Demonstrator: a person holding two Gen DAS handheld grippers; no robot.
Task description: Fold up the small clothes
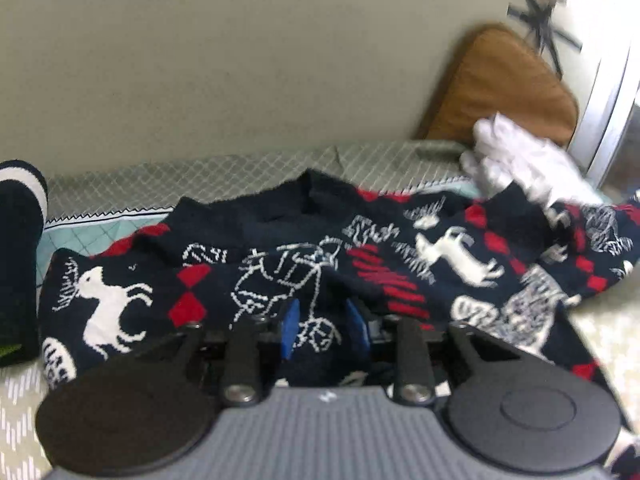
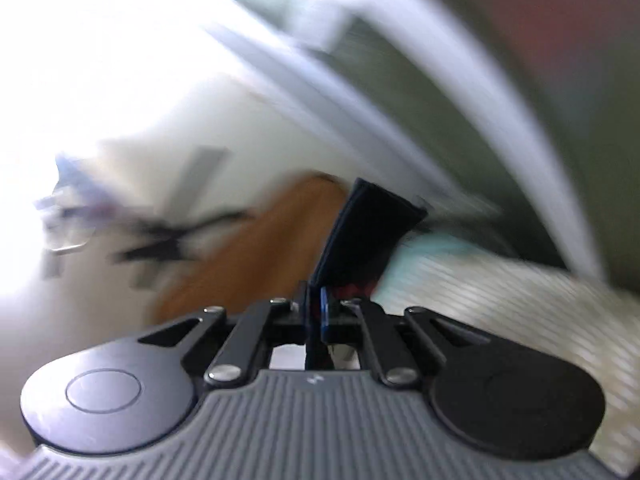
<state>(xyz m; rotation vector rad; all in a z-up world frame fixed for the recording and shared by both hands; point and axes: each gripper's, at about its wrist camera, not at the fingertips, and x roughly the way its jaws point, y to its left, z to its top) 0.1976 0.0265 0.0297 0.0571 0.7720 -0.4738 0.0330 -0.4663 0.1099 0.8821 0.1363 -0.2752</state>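
At the far left of the left wrist view stands a navy cuff with a white band (image 1: 20, 208), apart from the main garment; I cannot tell whether it is a sleeve or a separate piece. Across the middle, a small navy knitted sweater (image 1: 280, 264) with white reindeer and red diamonds lies rumpled on the quilted bed cover (image 1: 132, 188), neckline toward the wall. The left gripper (image 1: 324, 328) has its fingers (image 1: 289, 326) partly apart with a bunched fold of the sweater's lower front between them; the blue pads appear to press the knit, so I judge it a loose pinch on thick cloth.

The knit looks soft, light and limp, thick enough to hold a crease poorly and to drag across the cover rather than slide. Hems, cuffs and shoulder seams seem the best places to grip, since a single layer stretches.

Further right, a white-gloved hand (image 1: 516, 160) rests at the sweater's sleeve, with a brown cushion (image 1: 500, 84) behind it against the wall.

In the blurred right wrist view, the right gripper (image 2: 318, 312) has its fingers closed tight on a dark navy edge of cloth (image 2: 368, 232), lifted off the bed.

No containers are in view.
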